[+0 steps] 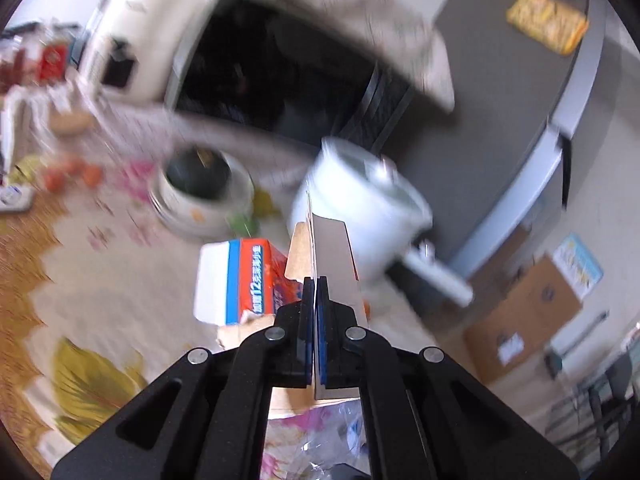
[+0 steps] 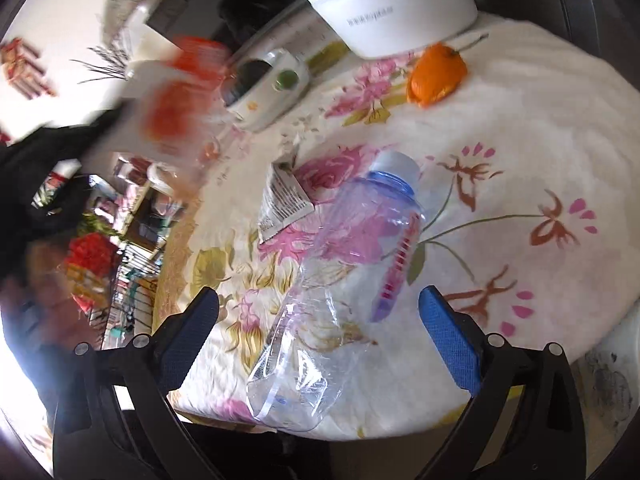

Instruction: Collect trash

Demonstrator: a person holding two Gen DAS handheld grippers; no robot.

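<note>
My left gripper [image 1: 316, 284] is shut on a flap of a white, orange and blue cardboard box [image 1: 240, 280] and holds it above the flowered tablecloth [image 1: 112, 272]. The same box shows blurred in the right wrist view [image 2: 172, 100]. My right gripper [image 2: 320, 304] is open above a crushed clear plastic bottle [image 2: 344, 252] with a white cap, which lies on the table between the two fingers. A torn wrapper [image 2: 284, 200] lies just beyond the bottle. An orange peel [image 2: 436, 74] lies farther back.
A white cooker pot [image 1: 360, 200] stands behind the box; it also shows in the right wrist view [image 2: 388, 4]. A white bowl with dark contents [image 1: 200, 188] sits on the table. A microwave [image 1: 280, 76] stands at the back. A cardboard carton [image 1: 524, 312] sits on the floor.
</note>
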